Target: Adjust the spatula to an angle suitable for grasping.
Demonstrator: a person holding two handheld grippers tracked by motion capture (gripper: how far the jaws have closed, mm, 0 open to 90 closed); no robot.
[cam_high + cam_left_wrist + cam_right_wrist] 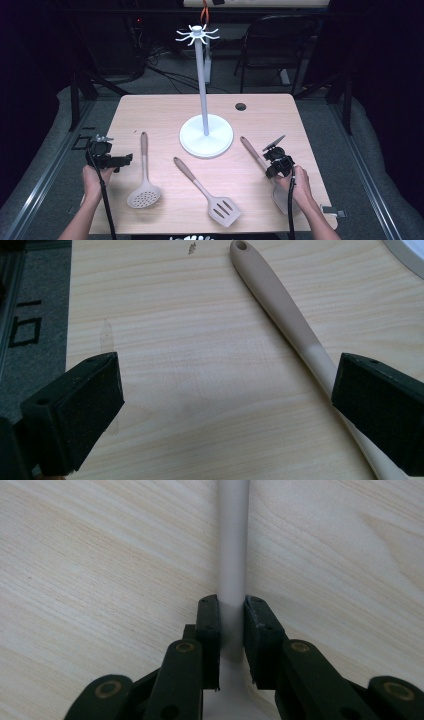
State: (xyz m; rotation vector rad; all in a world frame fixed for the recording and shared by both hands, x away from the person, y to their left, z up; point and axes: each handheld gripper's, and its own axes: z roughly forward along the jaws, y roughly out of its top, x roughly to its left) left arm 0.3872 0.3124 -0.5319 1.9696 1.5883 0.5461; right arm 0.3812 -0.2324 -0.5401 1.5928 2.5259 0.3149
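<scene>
Three pale utensils lie on the wooden table in front of a white hook stand. The skimmer is at the left, a slotted spatula in the middle, a third turner at the right. My right gripper points down onto the turner's handle. In the right gripper view its jaws are shut on the grey-white handle, pads against both sides. My left gripper is open beside the skimmer's handle. Bare wood lies between its jaws, and the handle runs under its right pad.
The stand's round base sits at the table's middle, with its tall pole and hooks on top. A cable hole is at the back right. A dark chair stands behind the table. Grey floor surrounds it.
</scene>
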